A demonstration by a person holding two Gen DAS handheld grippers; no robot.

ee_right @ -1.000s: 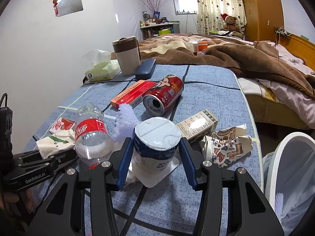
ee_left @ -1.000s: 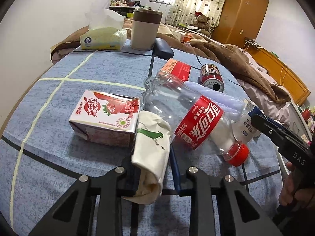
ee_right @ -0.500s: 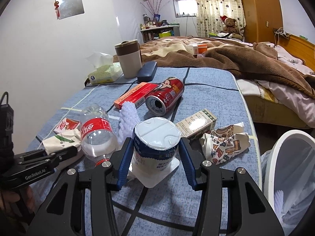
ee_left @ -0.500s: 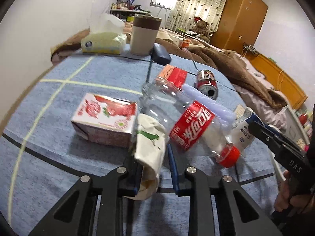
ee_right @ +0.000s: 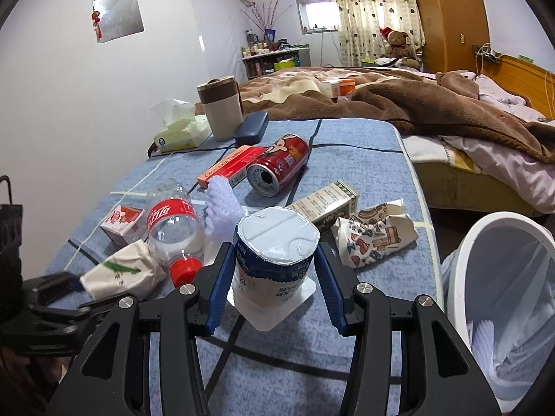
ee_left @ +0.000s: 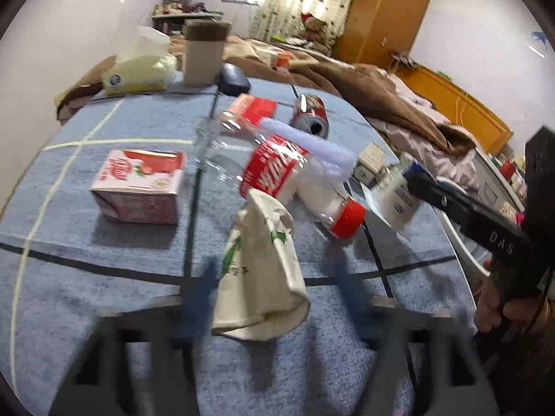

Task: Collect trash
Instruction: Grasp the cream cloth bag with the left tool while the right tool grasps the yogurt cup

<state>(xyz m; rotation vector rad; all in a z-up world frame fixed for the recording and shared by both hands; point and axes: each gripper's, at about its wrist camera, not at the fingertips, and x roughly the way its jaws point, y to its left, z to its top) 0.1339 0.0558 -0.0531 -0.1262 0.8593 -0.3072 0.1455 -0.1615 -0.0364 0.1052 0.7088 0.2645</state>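
My right gripper [ee_right: 274, 293] is shut on a white and blue yogurt cup [ee_right: 275, 253] and holds it above the blue tablecloth [ee_right: 364, 163]. My left gripper [ee_left: 274, 298] is blurred; its fingers stand wide apart around a crumpled white paper cup [ee_left: 260, 270], which touches only the left finger. The paper cup also shows in the right wrist view [ee_right: 121, 272]. A clear cola bottle [ee_left: 277, 173] with a red cap lies just beyond it. A white bin with a liner [ee_right: 503, 305] stands at the table's right edge.
On the table lie a strawberry milk carton [ee_left: 138, 187], a red can [ee_right: 277, 170], an orange box [ee_right: 229, 166], a small tan carton [ee_right: 326, 204], a crumpled patterned wrapper [ee_right: 374, 235] and a purple knobbly piece [ee_right: 222, 204]. A tissue box [ee_right: 177, 131], mug [ee_right: 222, 111] and dark case [ee_right: 251, 126] stand at the back.
My left gripper has opened from its grip on the paper cup and shifted left and back. My right gripper has lifted and drawn back a little with the yogurt cup.
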